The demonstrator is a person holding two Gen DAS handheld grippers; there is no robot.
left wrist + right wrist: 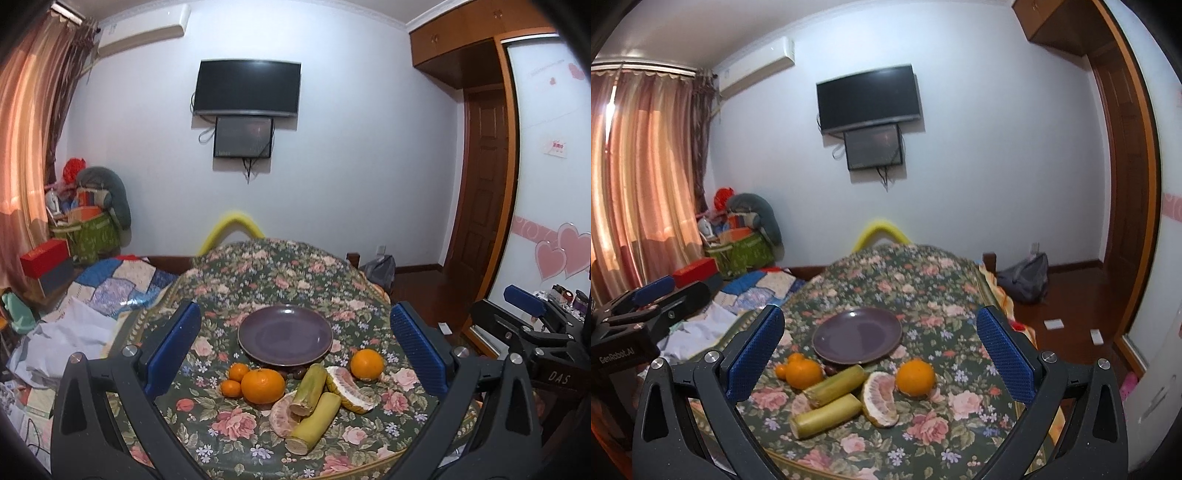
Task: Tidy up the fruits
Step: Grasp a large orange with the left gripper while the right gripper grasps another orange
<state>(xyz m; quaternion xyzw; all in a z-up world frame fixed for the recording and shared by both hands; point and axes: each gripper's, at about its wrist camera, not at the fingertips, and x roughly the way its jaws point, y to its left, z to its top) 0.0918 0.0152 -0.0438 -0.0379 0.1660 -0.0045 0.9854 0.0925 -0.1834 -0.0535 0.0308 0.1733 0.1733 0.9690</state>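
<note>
Fruits: lay in a loose cluster on the floral tablecloth (280,273), all just in front of the near rim of the plate.
Plate: purple plate (285,335) sat on the cloth behind the fruit, nothing on it.
Big oranges: one large orange (263,385) left of centre, another orange (366,364) off to the right, apart from the rest.
Small oranges: two small tangerines (238,372) touched the left side of the large orange, one behind the other.
Cane pieces: two yellow-green sugarcane sections (308,387) lay side by side, slanted, cut ends toward the camera.
Pomelo: one peeled pomelo wedge (348,388) sat between the cane and the right orange; a second pomelo piece (283,413) lay partly under the cane at the left.
Dark bit: small dark item at the plate's near edge, too small to tell.
Left gripper: left gripper (295,347) was spread wide, blue pads either side of the cluster, held nothing, above the table.
Right gripper: right gripper (881,350) was likewise spread wide, empty, aimed at the same fruit.
Cross view: each gripper showed at the edge of the other's camera, off the table.
Background: TV (246,88) on the wall, curtains (26,140) at left.
</note>
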